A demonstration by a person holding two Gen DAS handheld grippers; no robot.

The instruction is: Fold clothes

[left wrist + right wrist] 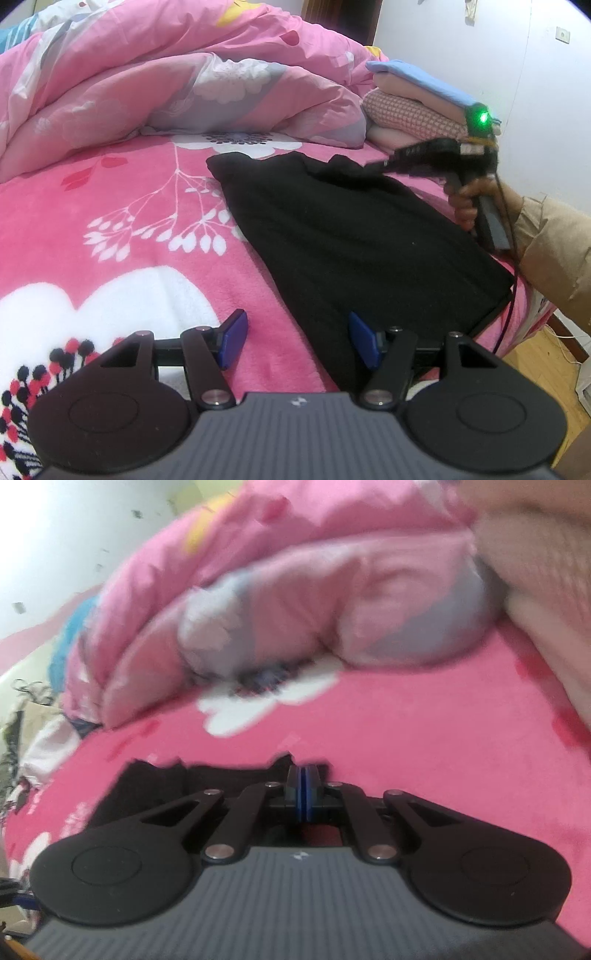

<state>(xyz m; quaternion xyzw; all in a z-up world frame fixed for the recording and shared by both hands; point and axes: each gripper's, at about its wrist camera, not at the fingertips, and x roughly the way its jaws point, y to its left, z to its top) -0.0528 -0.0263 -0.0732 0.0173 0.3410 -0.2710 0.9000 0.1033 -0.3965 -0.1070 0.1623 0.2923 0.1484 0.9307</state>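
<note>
A black garment lies flat on the pink flowered blanket, folded into a long strip. My left gripper hovers open over its near edge, with the right blue pad above the black cloth and the left pad above the blanket. My right gripper, held by a hand, is at the garment's far right corner, where the cloth rises in a small peak. In the blurred right wrist view my right gripper has its pads pressed together, with the black garment bunched around them.
A crumpled pink duvet fills the back of the bed. A stack of folded clothes sits at the back right by the white wall. The bed's right edge drops to a wooden floor. A tan sleeve reaches in from the right.
</note>
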